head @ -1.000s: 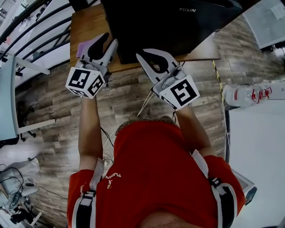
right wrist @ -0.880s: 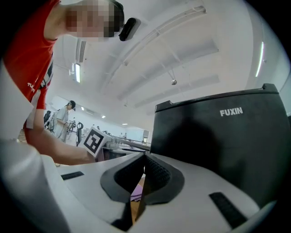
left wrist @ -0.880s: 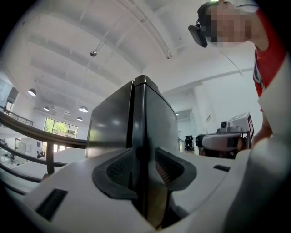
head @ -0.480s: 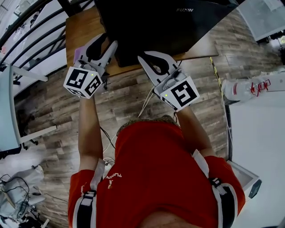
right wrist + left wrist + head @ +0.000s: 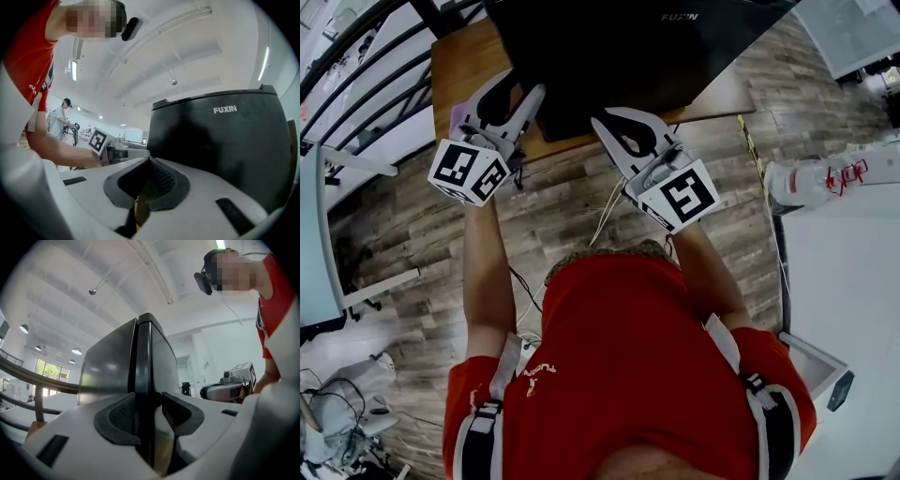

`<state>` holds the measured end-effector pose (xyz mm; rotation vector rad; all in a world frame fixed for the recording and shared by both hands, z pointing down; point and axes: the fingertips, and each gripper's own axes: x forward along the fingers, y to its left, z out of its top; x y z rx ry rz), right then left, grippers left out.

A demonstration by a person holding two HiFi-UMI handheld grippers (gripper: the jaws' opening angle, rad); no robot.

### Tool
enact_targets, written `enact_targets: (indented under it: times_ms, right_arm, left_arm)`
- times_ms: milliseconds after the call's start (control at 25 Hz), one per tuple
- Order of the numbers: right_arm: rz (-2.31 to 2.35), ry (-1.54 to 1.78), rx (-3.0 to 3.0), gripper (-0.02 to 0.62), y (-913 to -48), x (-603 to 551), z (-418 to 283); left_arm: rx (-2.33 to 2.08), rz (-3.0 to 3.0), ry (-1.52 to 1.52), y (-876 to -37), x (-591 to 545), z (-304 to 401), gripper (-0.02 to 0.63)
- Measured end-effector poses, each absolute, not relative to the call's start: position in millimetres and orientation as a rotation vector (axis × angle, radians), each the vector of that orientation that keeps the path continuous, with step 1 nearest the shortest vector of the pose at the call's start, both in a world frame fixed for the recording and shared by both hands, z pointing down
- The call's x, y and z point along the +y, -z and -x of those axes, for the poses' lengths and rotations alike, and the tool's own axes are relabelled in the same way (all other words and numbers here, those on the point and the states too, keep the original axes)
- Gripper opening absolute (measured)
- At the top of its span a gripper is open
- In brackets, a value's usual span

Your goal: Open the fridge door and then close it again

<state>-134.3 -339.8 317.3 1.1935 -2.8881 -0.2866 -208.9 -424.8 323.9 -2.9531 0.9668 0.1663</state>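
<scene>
A black fridge (image 5: 619, 47) marked FUXIN stands shut on a wooden table (image 5: 464, 66). My left gripper (image 5: 517, 94) is at the fridge's left front corner. In the left gripper view the door's vertical edge (image 5: 147, 362) runs between the two dark pads (image 5: 117, 416), and the jaws of this gripper (image 5: 149, 414) are opening around it. My right gripper (image 5: 617, 127) hovers before the fridge front, jaws shut and empty. The right gripper view has that gripper (image 5: 149, 177) facing the black door (image 5: 220, 140), a little short of it.
A wood-plank floor lies under the table. A white counter (image 5: 844, 281) with a red-and-white object (image 5: 816, 192) fills the right side. Dark railings (image 5: 366, 66) run at the upper left. A cable (image 5: 605, 211) hangs near my right hand. Another person (image 5: 63, 117) stands far off.
The left gripper's jaws have spread wider around the door edge. Both hands stay almost where they were; the head camera has shifted slightly.
</scene>
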Motion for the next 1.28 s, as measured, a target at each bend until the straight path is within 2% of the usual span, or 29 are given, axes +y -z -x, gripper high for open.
enact_targets:
  times_ms: [320,800,1280]
  right_arm:
    - [-1.186,0.287,-2.904,0.026,-315,-326,137]
    - [-1.160,0.302,-2.920,0.026,-309,-291,134]
    - [-1.137,0.276,-2.944,0.026,-315,-244,98]
  left_arm:
    - [1.028,2.927,-0.102,-324,-416,209,0.170]
    - [1.015,2.905,-0.082,-322,-342,193,0.150]
    - [1.047,2.882,-0.079,-323,-269,158,0.135]
